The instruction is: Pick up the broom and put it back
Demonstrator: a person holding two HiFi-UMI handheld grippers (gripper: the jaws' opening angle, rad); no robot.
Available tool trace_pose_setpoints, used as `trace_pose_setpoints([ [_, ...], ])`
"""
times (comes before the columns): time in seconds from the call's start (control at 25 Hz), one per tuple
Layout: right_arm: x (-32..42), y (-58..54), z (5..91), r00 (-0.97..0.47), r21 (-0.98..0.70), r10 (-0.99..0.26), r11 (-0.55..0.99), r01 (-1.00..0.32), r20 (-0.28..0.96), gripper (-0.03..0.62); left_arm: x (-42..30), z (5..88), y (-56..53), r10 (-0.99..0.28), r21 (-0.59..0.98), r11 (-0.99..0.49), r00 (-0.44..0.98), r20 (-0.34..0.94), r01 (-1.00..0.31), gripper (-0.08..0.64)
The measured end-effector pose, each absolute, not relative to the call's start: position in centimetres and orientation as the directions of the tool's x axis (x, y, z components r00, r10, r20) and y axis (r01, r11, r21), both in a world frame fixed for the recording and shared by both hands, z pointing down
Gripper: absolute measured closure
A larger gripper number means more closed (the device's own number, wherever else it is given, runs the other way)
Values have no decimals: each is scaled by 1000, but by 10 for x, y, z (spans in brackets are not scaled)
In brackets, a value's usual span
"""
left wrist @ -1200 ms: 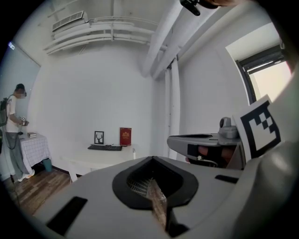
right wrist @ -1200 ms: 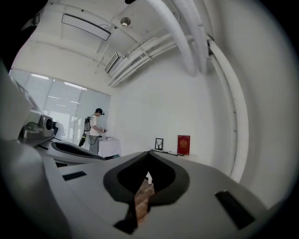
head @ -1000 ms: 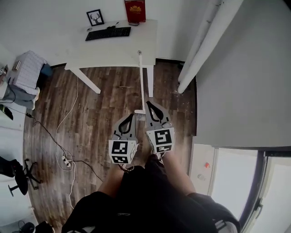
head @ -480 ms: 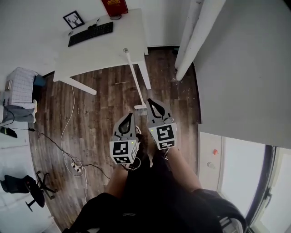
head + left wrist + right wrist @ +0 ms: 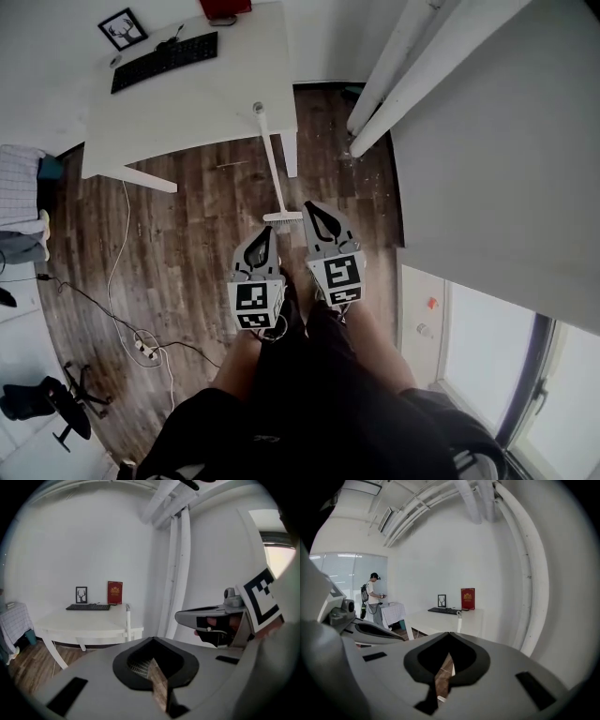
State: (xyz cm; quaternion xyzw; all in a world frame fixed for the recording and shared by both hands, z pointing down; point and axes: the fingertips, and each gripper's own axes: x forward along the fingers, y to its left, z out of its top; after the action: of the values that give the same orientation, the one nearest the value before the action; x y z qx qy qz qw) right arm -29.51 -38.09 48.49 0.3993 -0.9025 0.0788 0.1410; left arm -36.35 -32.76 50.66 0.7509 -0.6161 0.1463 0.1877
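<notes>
Jaws clenched on nothing, the left gripper (image 5: pixel 264 232) and right gripper (image 5: pixel 313 206) hang side by side above the wooden floor (image 5: pixel 187 234). The white broom (image 5: pixel 270 164) stands just beyond their tips. Its head rests on the floor between them, and its handle leans against the edge of the white table (image 5: pixel 187 103), which holds a black keyboard (image 5: pixel 165 62).

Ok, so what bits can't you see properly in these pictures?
- Broom: in the left gripper view only the handle's top shows; the left gripper hides the rest with its own body.
- Red book: in the head view the top edge cuts most of it off.
- Gold print on the Red book: too small to read in either gripper view.
</notes>
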Motion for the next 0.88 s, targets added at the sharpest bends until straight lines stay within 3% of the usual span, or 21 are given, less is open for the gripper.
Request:
trace_pose_setpoints([
  [0.36,-328,-405,524,-628,-48,-667,670,-741,401,571,-390,551,-366,-837,163,-177,236,495,-971,560],
  [0.68,-326,-415,552,-555,-26,-670,626,-779,493,571,-416,646,-421,-780,167,-152,222,585,-974,560],
  [0.88,-319,-429,556,-513,-28,-698,578,-815,500,571,-434,689,-464,-793,146,-81,152,589,-986,558],
])
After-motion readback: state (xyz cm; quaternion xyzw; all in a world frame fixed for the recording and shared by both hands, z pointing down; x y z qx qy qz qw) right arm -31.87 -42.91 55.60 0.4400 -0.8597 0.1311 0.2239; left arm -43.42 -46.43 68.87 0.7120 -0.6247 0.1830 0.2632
